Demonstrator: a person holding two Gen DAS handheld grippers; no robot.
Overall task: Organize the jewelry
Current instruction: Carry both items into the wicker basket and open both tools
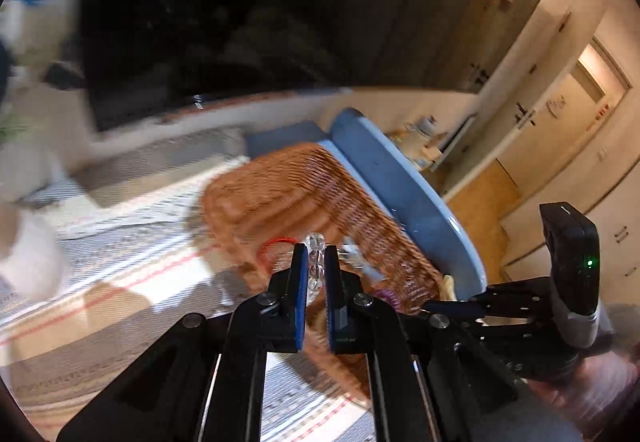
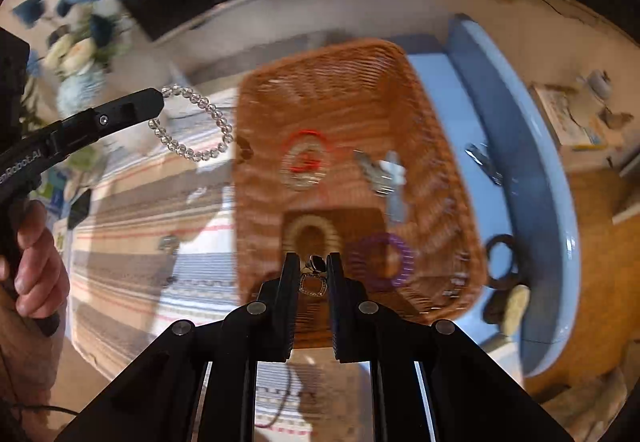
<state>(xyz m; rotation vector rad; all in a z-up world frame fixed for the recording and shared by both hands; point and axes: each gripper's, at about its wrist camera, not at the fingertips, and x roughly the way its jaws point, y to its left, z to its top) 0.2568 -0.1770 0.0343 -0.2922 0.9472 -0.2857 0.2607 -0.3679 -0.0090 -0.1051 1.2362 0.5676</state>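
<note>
My left gripper (image 1: 315, 256) is shut on a clear bead bracelet (image 1: 314, 266), held in the air beside the brown wicker basket (image 1: 280, 186). In the right wrist view the left gripper (image 2: 158, 102) comes in from the left with the bracelet (image 2: 196, 124) hanging from its tip. My right gripper (image 2: 313, 262) is shut on a small earring with a dark stone and a sparkly square hoop (image 2: 313, 278), above the basket's near end (image 2: 440, 146). In the basket lie a red ring (image 2: 306, 152), a beige coil tie (image 2: 310, 232), a purple coil tie (image 2: 380, 258) and silver pieces (image 2: 380, 170).
A blue oval tray (image 2: 532, 162) lies right of the basket with black hair ties (image 2: 502, 262) and a silver clip (image 2: 482, 160). A striped cloth (image 2: 132, 242) covers the table with small items on it. A vase of flowers (image 2: 76, 58) stands far left. A dark screen (image 1: 220, 10) rises behind.
</note>
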